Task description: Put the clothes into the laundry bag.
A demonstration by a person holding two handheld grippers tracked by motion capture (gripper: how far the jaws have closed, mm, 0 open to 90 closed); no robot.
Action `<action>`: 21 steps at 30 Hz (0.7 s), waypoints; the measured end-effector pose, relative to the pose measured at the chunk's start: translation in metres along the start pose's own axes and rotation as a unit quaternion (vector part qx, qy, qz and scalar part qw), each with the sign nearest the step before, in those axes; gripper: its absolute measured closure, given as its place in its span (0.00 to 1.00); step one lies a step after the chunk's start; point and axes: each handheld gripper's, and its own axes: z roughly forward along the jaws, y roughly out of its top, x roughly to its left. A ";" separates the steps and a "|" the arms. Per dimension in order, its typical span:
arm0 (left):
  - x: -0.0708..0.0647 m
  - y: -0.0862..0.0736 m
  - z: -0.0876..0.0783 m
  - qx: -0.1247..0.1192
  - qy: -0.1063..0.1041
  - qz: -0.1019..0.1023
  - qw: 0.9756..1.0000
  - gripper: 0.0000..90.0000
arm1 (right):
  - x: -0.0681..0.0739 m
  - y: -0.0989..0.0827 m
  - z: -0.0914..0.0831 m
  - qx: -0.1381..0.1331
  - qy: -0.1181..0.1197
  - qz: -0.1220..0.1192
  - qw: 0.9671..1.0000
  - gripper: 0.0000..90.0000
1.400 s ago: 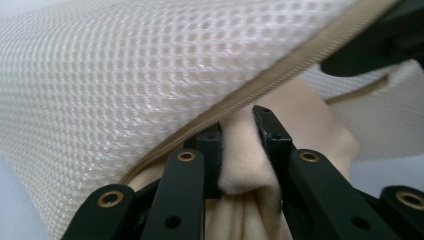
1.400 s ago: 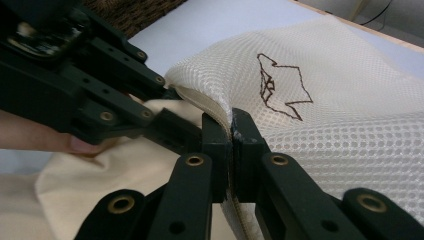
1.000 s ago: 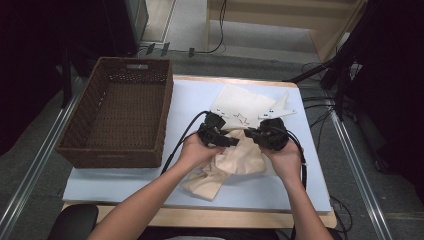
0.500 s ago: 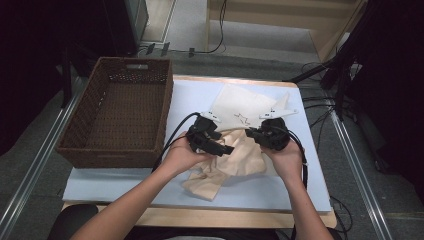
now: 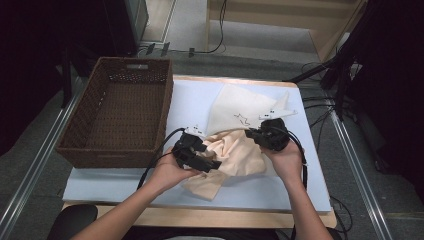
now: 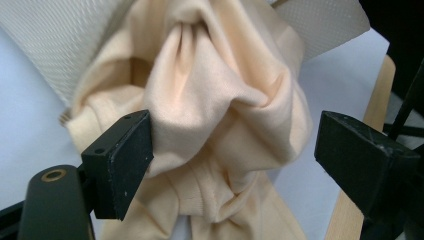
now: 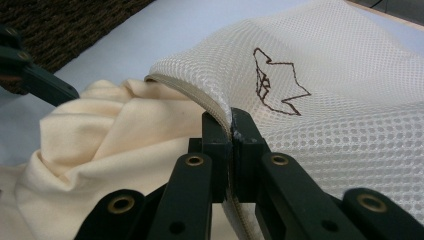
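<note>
A cream garment (image 5: 235, 157) lies bunched on the pale blue mat, its upper part tucked into the mouth of a white mesh bag (image 5: 245, 107) with a brown stitched outline. My right gripper (image 5: 252, 134) is shut on the bag's rim (image 7: 220, 107), holding the mouth up over the garment (image 7: 100, 140). My left gripper (image 5: 210, 164) sits at the garment's left side. Its jaws have just been opening and now stand wide, with a fold of the garment (image 6: 215, 100) between them; the right-hand one stands clear of the cloth. The mesh bag (image 6: 45, 40) lies behind that fold.
A brown wicker basket (image 5: 120, 145) stands on the left of the table, close to my left hand. The mat (image 5: 190, 100) covers most of the wooden tabletop (image 5: 200, 217). Cables trail from both grippers.
My left gripper has pulled back to the left, away from the bag's mouth, and its jaws have spread apart. The right gripper has kept still with the rim in it.
</note>
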 end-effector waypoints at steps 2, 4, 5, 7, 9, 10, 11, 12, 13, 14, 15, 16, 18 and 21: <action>0.003 -0.003 0.010 0.004 -0.003 -0.005 1.000 0.18 | 0.001 0.000 0.000 0.000 0.001 -0.001 1.000 0.98; 0.003 -0.005 0.020 0.011 -0.005 -0.004 1.000 0.19 | 0.002 0.000 0.001 0.001 0.001 -0.001 1.000 0.98; 0.002 -0.006 0.025 0.013 0.002 -0.006 1.000 0.19 | 0.002 0.000 0.001 0.002 0.003 -0.002 1.000 0.98; 0.001 -0.008 0.034 0.019 0.010 0.007 1.000 0.22 | 0.002 0.000 0.001 0.002 0.003 -0.003 1.000 0.98; -0.001 -0.009 0.041 0.023 0.026 0.019 0.999 0.27 | 0.003 0.000 0.001 0.001 0.004 -0.006 1.000 0.98; -0.001 -0.009 0.043 0.023 0.034 0.023 0.999 0.31 | 0.003 0.001 0.001 0.001 0.004 -0.006 1.000 0.98; -0.001 -0.009 0.045 0.021 0.041 0.022 0.999 0.35 | 0.003 0.000 0.001 0.001 0.005 -0.006 1.000 0.98; -0.001 -0.009 0.045 0.018 0.044 0.019 0.999 0.39 | 0.003 0.000 0.001 0.001 0.004 -0.006 1.000 0.98; 0.000 -0.009 0.046 0.018 0.046 0.019 0.999 0.41 | 0.003 0.000 0.001 0.002 0.004 -0.004 1.000 0.98; 0.000 -0.010 0.046 0.019 0.052 0.029 0.998 0.45 | 0.003 0.000 0.001 0.001 0.005 -0.003 1.000 0.98; 0.001 -0.011 0.046 0.016 0.055 0.037 0.998 0.51 | 0.003 0.000 0.001 0.001 0.005 -0.003 1.000 0.98; 0.002 -0.011 0.046 0.016 0.057 0.045 0.997 0.56 | 0.003 0.000 0.001 0.002 0.006 -0.002 1.000 0.98; 0.006 -0.011 0.045 0.014 0.050 0.034 0.998 0.66 | 0.003 0.000 0.002 0.003 0.006 -0.002 1.000 0.98; 0.011 -0.011 0.045 0.013 0.039 0.032 0.999 0.80 | 0.004 0.000 0.003 0.002 0.008 -0.003 1.000 0.98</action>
